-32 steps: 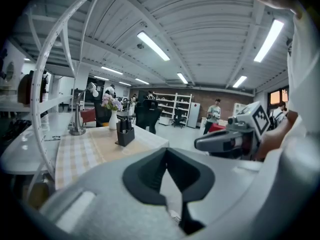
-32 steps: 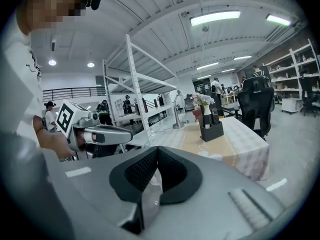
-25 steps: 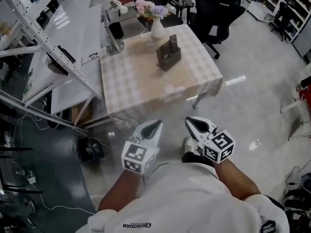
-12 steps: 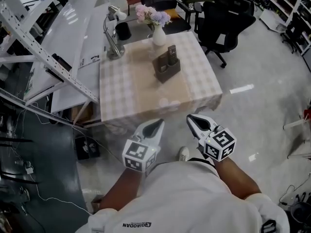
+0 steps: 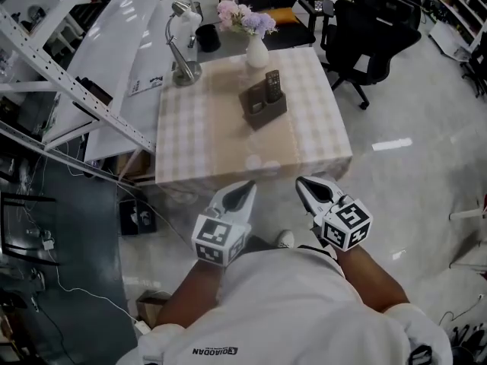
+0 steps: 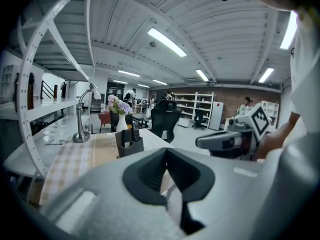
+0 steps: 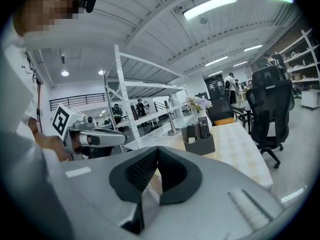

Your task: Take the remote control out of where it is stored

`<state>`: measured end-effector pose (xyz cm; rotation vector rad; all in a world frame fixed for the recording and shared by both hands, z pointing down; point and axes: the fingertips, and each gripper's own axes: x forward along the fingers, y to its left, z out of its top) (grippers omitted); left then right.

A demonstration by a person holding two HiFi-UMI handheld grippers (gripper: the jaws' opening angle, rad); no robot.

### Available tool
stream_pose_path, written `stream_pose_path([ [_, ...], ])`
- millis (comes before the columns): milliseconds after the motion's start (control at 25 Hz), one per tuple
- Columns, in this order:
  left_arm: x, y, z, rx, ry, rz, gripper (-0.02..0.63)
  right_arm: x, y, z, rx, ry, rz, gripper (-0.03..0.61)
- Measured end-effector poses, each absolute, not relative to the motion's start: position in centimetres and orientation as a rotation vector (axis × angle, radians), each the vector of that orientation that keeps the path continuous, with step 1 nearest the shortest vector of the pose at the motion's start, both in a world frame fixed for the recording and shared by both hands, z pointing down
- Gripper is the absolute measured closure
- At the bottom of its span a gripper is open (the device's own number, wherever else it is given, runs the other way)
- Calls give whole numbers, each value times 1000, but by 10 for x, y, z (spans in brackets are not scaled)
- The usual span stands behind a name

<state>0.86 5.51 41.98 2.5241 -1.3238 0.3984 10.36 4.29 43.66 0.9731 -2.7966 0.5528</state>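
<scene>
A black remote control (image 5: 272, 84) stands upright in a dark holder (image 5: 262, 106) on the checked table (image 5: 205, 135). Both grippers hover over the floor just short of the table's near edge, pointing at it. My left gripper (image 5: 245, 189) is shut and empty, and so is my right gripper (image 5: 305, 185). In the left gripper view the remote (image 6: 135, 131) and holder (image 6: 129, 145) lie ahead, beyond the shut left gripper (image 6: 166, 153). In the right gripper view the remote (image 7: 203, 126) sits in the holder (image 7: 200, 144), far past the shut right gripper (image 7: 157, 152).
A desk lamp (image 5: 181, 46), a black cup (image 5: 207, 38) and a vase of flowers (image 5: 256, 46) stand at the table's far side. A black office chair (image 5: 373, 29) is behind on the right. White shelving (image 5: 72, 71) and floor cables flank the left.
Both grippers have moved toward the table, side by side, and the table's near edge now lies close in front of their tips. Their jaws stay shut.
</scene>
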Motion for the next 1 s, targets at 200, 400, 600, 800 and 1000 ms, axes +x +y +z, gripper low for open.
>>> stream_pose_path([
  [200,3,51,425,2474,-1366,418,611,98,33,444,928,-2809,593,573],
  [400,-1,47,431,2450,-1378,448,611,93,22,451,922,-2804,631,573],
  [600,-6,35,444,2430,-1357,480,611,88,13,459,921,-2796,647,574],
  [800,-12,11,440,2462,-1345,474,611,80,-11,463,947,-2770,644,573],
  [1000,-32,-12,440,2473,-1345,481,611,64,-37,461,959,-2755,606,572],
])
